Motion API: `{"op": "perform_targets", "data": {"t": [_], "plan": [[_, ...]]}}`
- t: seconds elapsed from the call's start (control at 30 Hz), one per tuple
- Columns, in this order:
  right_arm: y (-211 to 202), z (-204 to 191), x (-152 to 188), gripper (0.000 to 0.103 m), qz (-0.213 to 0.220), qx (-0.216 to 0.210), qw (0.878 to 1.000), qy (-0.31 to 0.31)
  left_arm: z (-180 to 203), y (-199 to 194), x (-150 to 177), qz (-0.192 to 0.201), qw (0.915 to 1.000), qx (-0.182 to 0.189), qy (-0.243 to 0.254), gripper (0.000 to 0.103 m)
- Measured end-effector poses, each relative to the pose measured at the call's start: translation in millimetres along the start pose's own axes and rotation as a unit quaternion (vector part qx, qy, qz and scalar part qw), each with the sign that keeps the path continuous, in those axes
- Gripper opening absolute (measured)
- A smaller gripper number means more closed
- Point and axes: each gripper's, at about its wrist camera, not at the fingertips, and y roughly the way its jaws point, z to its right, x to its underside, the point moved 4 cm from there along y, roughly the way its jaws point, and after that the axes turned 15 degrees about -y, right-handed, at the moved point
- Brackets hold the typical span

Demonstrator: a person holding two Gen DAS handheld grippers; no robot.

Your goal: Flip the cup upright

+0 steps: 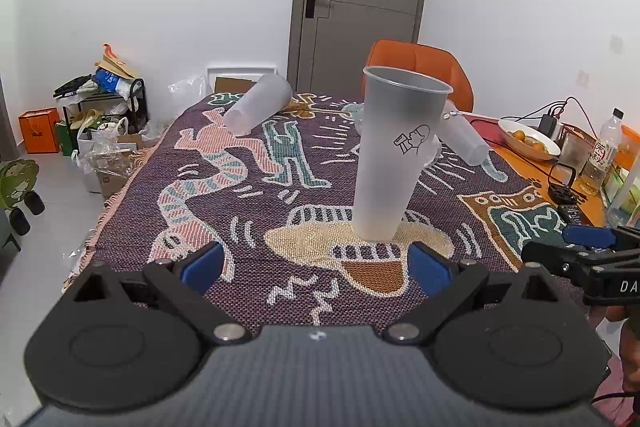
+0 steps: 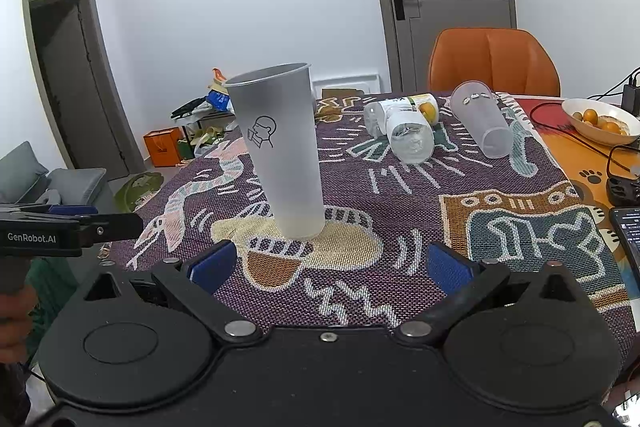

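Observation:
A tall frosted cup (image 1: 396,155) with a small line drawing stands upright, mouth up, on the patterned cloth (image 1: 256,211); it also shows in the right wrist view (image 2: 282,151). My left gripper (image 1: 316,267) is open and empty just short of its base. My right gripper (image 2: 330,265) is open and empty, also just short of the cup. A second frosted cup (image 1: 258,105) lies on its side at the far left. Another cup (image 2: 482,119) lies on its side at the far right.
A clear bottle (image 2: 410,139) and a labelled one (image 2: 400,109) lie on the cloth behind the cup. An orange chair (image 2: 494,61) stands at the far end. A fruit bowl (image 2: 600,121), cables and a phone (image 2: 628,235) are at the right.

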Motion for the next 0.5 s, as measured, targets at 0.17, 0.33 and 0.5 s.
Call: {"op": "perform_targets", "data": {"t": [0.17,0.33,0.5], "plan": [[-0.2,-0.3,0.1,0.103,0.000,0.000,1.000,0.000,1.1,-0.1,1.1,-0.002,1.0000,0.006,0.001,0.097],[-0.2,-0.4,-0.1,0.103,0.000,0.000,1.000,0.000,1.1,0.0,1.1,-0.003,1.0000,0.006,0.000,0.097],[-0.1,-0.5,-0.1,0.103,0.000,0.000,1.000,0.000,1.2,-1.0,1.1,0.001,1.0000,0.006,0.002,0.097]]}}
